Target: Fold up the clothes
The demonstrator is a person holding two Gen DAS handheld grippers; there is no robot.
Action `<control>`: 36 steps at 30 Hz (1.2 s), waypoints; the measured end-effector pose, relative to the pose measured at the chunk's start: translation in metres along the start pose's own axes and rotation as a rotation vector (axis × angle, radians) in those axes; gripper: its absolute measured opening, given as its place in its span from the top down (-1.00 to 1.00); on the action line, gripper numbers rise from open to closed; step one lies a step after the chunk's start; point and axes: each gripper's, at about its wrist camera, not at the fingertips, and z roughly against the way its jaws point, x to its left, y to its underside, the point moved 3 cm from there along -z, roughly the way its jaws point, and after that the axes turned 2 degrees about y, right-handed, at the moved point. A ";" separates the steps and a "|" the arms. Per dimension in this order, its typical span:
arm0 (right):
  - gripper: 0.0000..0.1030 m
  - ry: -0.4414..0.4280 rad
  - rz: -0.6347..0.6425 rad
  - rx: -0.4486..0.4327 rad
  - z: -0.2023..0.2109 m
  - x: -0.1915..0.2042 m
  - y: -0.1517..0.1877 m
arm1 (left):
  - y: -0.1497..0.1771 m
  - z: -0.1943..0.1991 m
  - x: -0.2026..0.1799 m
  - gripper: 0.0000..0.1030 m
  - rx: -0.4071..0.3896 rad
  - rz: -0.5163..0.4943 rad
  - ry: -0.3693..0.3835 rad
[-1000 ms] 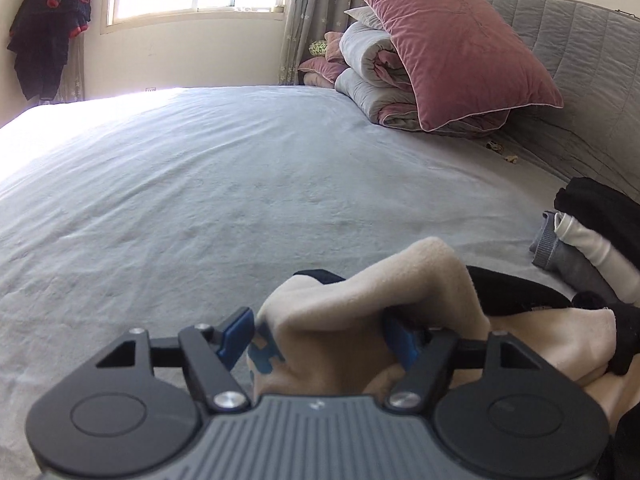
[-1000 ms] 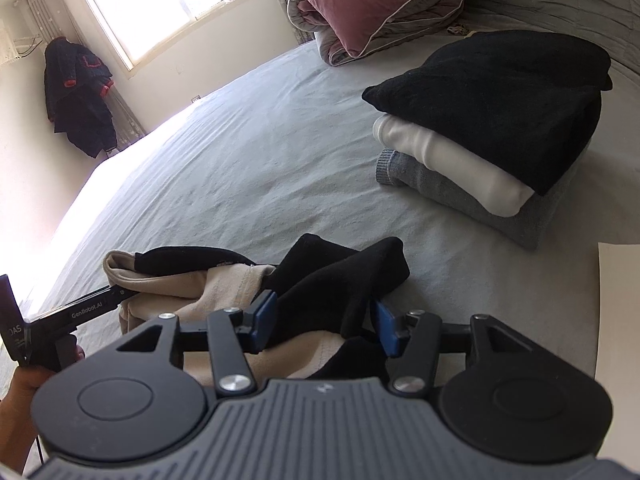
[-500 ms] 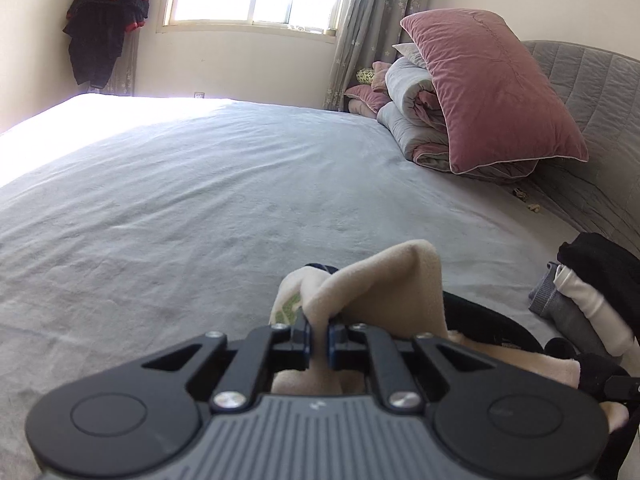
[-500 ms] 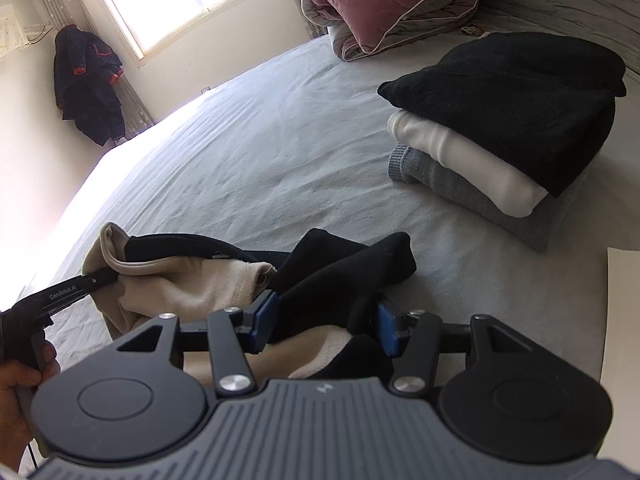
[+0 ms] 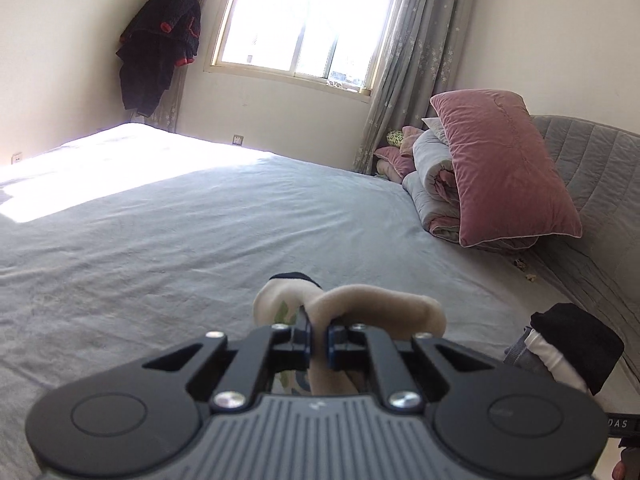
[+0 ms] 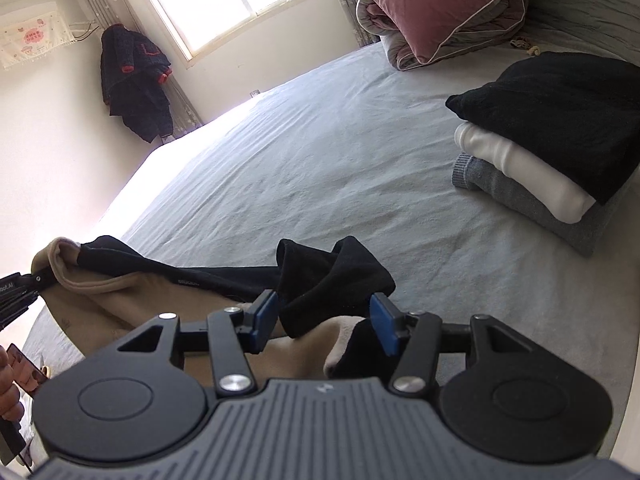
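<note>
A beige garment with black trim point(image 6: 120, 292) lies crumpled at the near edge of the grey bed point(image 6: 320, 168). My left gripper point(image 5: 318, 336) is shut on a fold of the beige garment point(image 5: 376, 304) and holds it raised above the bed; it also shows at the left edge of the right wrist view point(image 6: 20, 284). My right gripper point(image 6: 324, 320) is open, its blue pads on either side of a bunched black part of the garment point(image 6: 332, 276).
A folded stack of black, white and grey clothes point(image 6: 552, 140) sits on the bed at the right, also in the left wrist view point(image 5: 568, 356). A pink pillow on rolled quilts point(image 5: 500, 168) leans at the headboard. A dark coat point(image 5: 160, 44) hangs by the window.
My left gripper closed on the beige fold and lifted it upward, stretching the garment to the left. My right gripper stayed open around the black part.
</note>
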 end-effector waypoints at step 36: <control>-0.19 -0.237 0.038 0.009 0.024 0.051 0.001 | 0.088 0.060 -0.095 0.86 0.219 -0.102 0.403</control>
